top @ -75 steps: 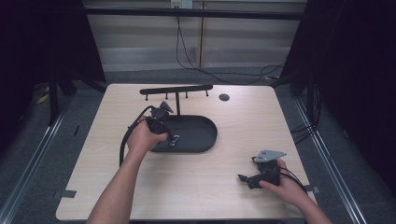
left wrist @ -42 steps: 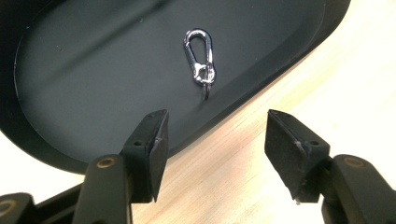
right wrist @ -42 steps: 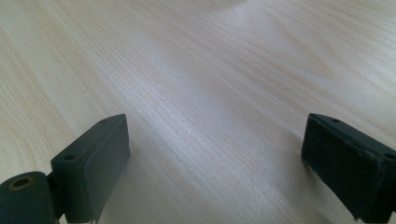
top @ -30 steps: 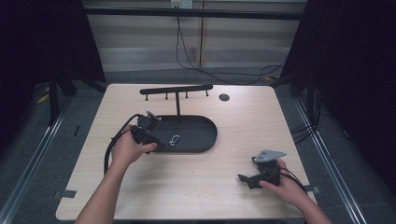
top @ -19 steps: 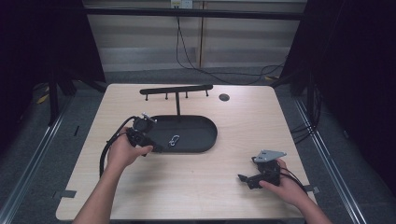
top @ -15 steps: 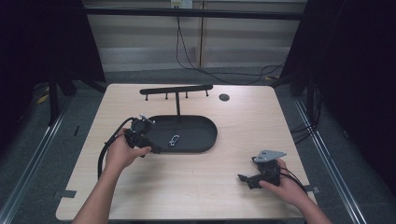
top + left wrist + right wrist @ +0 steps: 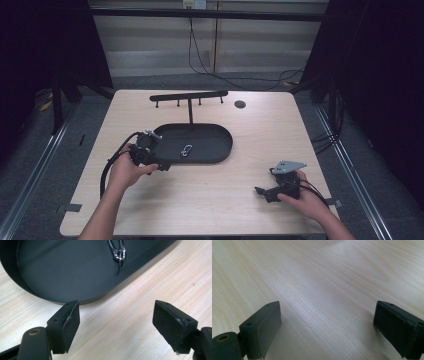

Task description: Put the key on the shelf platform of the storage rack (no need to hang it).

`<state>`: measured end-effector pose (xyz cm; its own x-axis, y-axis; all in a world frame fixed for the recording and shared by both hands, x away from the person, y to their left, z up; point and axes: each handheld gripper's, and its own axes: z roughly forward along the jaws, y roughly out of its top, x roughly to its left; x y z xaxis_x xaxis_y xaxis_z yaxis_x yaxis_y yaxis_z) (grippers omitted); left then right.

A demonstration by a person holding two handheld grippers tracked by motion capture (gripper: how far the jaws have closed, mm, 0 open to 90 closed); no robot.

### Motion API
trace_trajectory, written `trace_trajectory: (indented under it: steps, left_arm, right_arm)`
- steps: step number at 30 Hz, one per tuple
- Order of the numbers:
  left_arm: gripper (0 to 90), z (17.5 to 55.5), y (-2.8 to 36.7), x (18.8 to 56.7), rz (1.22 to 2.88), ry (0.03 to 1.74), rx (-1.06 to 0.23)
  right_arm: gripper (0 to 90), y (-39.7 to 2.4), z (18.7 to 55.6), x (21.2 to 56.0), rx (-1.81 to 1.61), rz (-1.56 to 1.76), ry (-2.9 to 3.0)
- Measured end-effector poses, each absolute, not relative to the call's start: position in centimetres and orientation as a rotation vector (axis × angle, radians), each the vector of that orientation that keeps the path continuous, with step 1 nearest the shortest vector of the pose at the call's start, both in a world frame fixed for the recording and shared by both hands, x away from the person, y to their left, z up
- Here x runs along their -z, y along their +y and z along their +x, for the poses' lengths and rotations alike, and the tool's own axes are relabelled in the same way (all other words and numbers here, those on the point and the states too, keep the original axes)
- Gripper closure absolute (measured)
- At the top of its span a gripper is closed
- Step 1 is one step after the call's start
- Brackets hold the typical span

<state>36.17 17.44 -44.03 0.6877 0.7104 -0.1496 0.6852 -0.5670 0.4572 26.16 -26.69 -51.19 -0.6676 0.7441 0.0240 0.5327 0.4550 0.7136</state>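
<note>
A silver carabiner [image 7: 186, 150] with a ring lies inside the black oval tray [image 7: 215, 142]. My left gripper [image 7: 161, 166] rests on the wood just outside the tray's near-left rim. In the left gripper view its jaws stand wide apart and have just been opening, with only bare table between them [image 7: 116, 312]. Ahead of them are the tray [image 7: 62, 267] and the carabiner [image 7: 117, 250]. My right gripper [image 7: 261, 191] sits low near the table's front right, a hand around it. Its jaws are open over plain wood [image 7: 327, 315].
A black bar with several short pegs [image 7: 189, 96] stands on a thin post behind the tray. A small dark disc [image 7: 240, 104] lies at the back right. The left gripper's cable [image 7: 107, 167] loops beside the left hand. Dark floor surrounds the table [image 7: 225, 210].
The left gripper has drawn back from over the tray to its near-left rim, leaving the carabiner lying inside. The right hand has not moved.
</note>
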Motion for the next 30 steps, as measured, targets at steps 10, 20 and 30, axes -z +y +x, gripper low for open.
trace_trajectory:
  steps: [10, 20, 30]
  left_arm:
    - [21.7, 35.2, 18.0, 44.6, 2.391, 1.083, -0.077]
    - [20.6, 34.9, 18.7, 45.7, 2.460, 1.126, -0.001]
    - [22.0, 34.5, 19.8, 45.8, 2.432, 1.133, 0.001]
  right_arm:
    - [7.2, -26.7, 26.2, 51.2, -1.030, 1.093, 2.417]
    - [7.2, -26.7, 26.2, 51.2, -1.030, 1.092, 2.417]
    - [7.2, -26.7, 26.2, 51.2, -1.029, 1.093, 2.416]
